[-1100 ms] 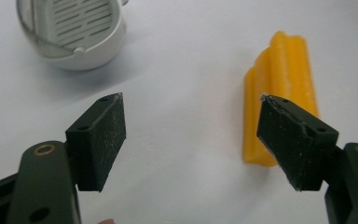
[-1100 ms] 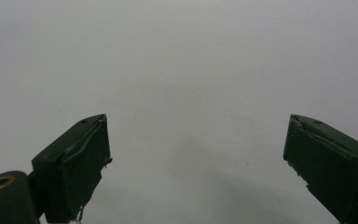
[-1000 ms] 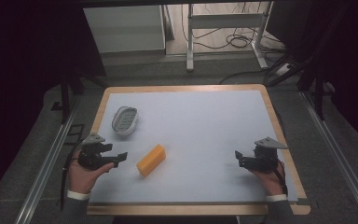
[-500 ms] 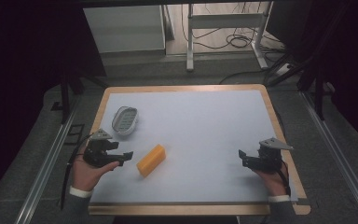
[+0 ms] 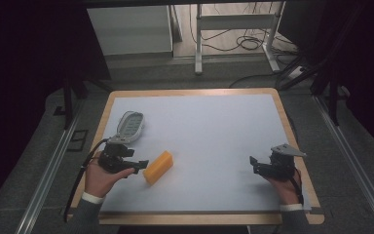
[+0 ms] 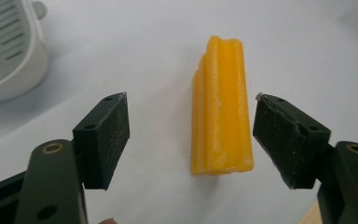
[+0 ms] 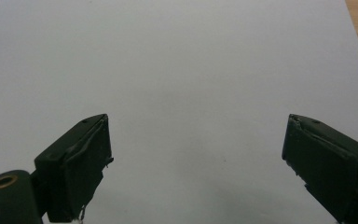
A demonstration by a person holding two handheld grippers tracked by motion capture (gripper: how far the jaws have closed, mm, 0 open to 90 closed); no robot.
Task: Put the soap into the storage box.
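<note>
A yellow block (image 5: pixel 158 166) lies on the white table (image 5: pixel 214 126), left of centre, not yet picked up. The left gripper (image 5: pixel 137 166) sits level just beside it; its jaws, which have just been closing a little, stand wide on either side of the block (image 6: pixel 222 112) without touching. A grey slotted dish (image 5: pixel 129 126) rests behind. The right gripper (image 5: pixel 254 163) rests open and empty, well apart at the table's right.

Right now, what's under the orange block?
The orange block lies flat on the white table sheet, between the open left gripper jaws. Its underside is hidden.
</note>
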